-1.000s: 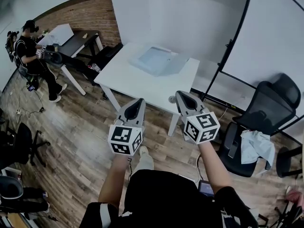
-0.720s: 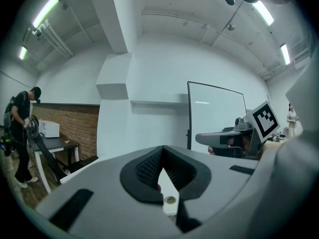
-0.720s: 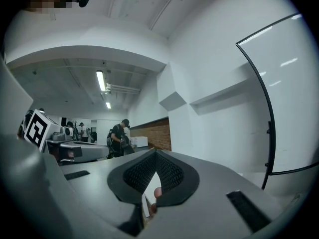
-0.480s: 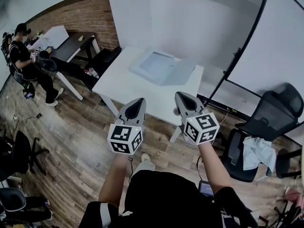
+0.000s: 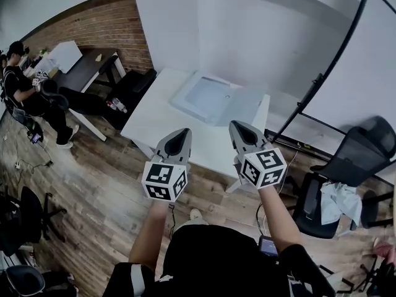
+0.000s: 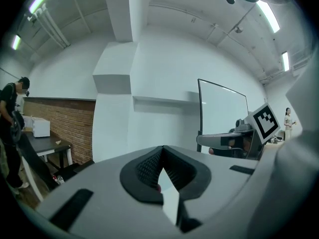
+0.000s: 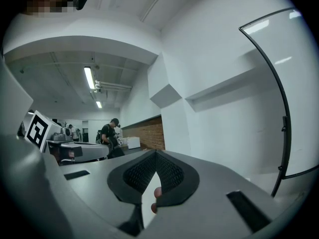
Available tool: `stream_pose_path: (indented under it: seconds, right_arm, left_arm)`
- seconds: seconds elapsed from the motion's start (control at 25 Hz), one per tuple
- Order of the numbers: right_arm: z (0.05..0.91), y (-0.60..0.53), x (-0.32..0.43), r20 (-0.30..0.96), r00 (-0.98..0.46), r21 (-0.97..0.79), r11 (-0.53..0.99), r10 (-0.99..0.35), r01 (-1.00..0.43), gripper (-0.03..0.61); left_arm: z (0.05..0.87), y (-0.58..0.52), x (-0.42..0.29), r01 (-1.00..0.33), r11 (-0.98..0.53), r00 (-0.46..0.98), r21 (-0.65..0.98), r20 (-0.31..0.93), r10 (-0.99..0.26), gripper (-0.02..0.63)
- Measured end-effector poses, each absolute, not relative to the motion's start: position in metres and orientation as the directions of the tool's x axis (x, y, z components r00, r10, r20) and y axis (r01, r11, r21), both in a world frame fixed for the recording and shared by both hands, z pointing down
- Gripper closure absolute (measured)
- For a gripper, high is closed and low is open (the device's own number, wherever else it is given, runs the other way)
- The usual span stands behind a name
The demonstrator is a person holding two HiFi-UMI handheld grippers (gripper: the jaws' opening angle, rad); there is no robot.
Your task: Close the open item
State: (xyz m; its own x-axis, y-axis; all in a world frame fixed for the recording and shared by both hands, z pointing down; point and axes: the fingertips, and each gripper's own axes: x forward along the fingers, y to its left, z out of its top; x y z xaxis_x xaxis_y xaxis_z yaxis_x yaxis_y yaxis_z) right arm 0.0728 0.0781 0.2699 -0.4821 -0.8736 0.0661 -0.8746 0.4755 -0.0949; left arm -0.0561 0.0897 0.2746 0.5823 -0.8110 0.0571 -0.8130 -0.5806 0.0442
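1. The open item [image 5: 211,97], perhaps a flat case, lies spread on the white table [image 5: 162,120]; closing has not begun
2. The left gripper [image 5: 180,132] and right gripper [image 5: 237,126] hang short of it; both have jaws together, empty

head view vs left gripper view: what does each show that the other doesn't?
Head view only: the white table, the open item lying on it, the black chair and the wood floor.

Left gripper view only: the ceiling lights, plus a close look at the left gripper, jaws together at the tips with nothing between them.

Both: the brick wall, the seated person by it, and the right gripper with its marker cube.
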Motion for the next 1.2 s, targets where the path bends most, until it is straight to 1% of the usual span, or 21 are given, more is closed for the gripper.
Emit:
stream_pose_path:
  seconds: [0.4,0.72,0.96,1.2]
  right_arm:
    - [0.274,0.015,0.037,0.082,-0.466,-0.090,0.459,-0.881,-0.884,0.542]
    - [0.271,-0.014,0.030,0.068,-0.427,-0.067,0.423,-0.902,-0.904,0.543]
    - [0.280,-0.023,0.044,0.095,-0.385,-0.061,0.380,-0.918,-0.923,0.543]
    - [0.296,-0.033,0.079,0.121,-0.334,-0.070,0.328,-0.935,-0.942,0.543]
  left_arm:
    - [0.278,0.025,-0.091,-0.799,-0.599,0.602,0.056,0.065,-0.796,0.602]
    - [0.281,-0.001,-0.101,-0.776,-0.628,0.630,0.056,0.062,-0.774,0.603]
    - [0.286,-0.020,-0.094,-0.751,-0.655,0.660,0.078,0.066,-0.749,0.601]
    - [0.305,-0.034,-0.059,-0.709,-0.699,0.705,0.093,0.097,-0.702,0.601]
